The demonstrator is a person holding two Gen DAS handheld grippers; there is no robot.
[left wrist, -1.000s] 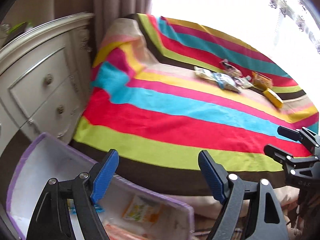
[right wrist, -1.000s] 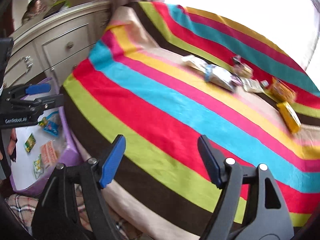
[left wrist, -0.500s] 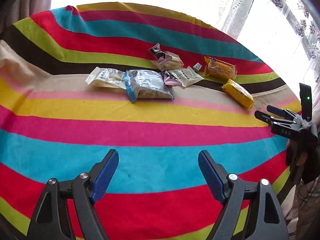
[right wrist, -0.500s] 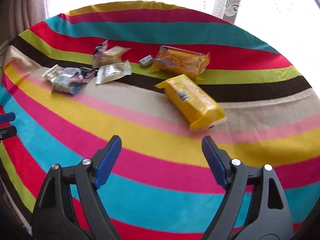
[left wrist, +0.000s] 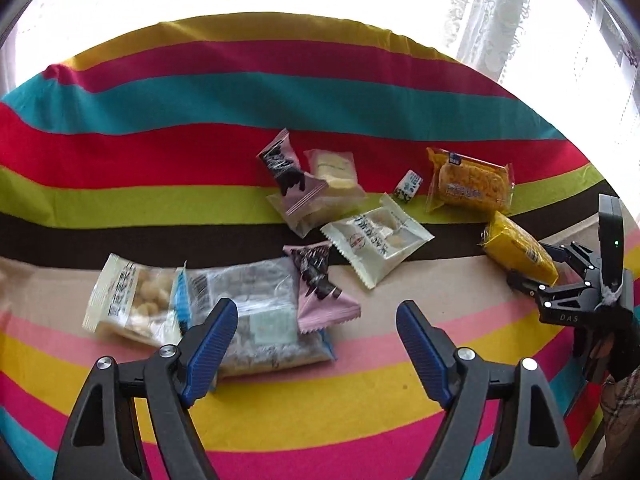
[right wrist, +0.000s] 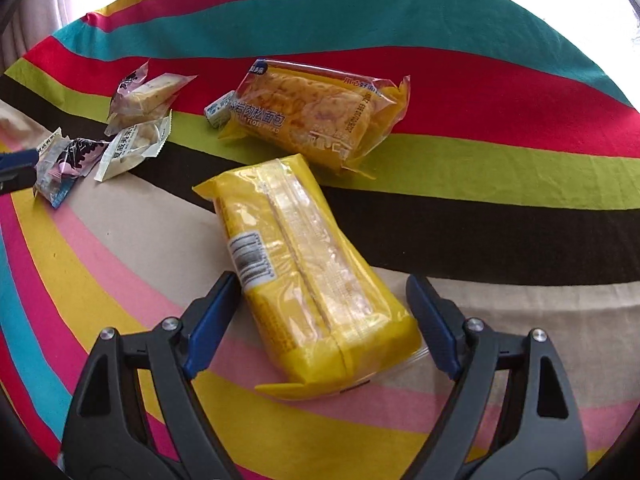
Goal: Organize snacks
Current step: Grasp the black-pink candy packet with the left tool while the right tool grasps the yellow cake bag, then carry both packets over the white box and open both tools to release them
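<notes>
Several snack packets lie on a striped bedspread [left wrist: 200, 160]. My left gripper [left wrist: 316, 320] hangs open over a clear bag with a blue strip [left wrist: 256, 320], and a pink packet [left wrist: 316, 284] lies on that bag. Nearby are a white packet [left wrist: 376, 238], a nut packet [left wrist: 132, 296] and a small candy [left wrist: 409, 186]. My right gripper [right wrist: 320, 296] is open and straddles the near end of a yellow pack [right wrist: 304, 264]; its pads stand just clear of the pack's sides. An orange bread pack [right wrist: 316, 116] lies just beyond. In the left wrist view the right gripper [left wrist: 548, 264] sits at the yellow pack [left wrist: 518, 250].
A lace curtain [left wrist: 500, 8] and a bright window stand behind the bed. A person's hand [left wrist: 616, 360] holds the right gripper at the bed's right edge. The left gripper's tips [right wrist: 16, 160] show at the left edge of the right wrist view.
Both grippers swept from the dresser and purple box across the bed to the snacks. The right gripper's jaws widened and now straddle the yellow pack; the left now hangs over the clear bag.
</notes>
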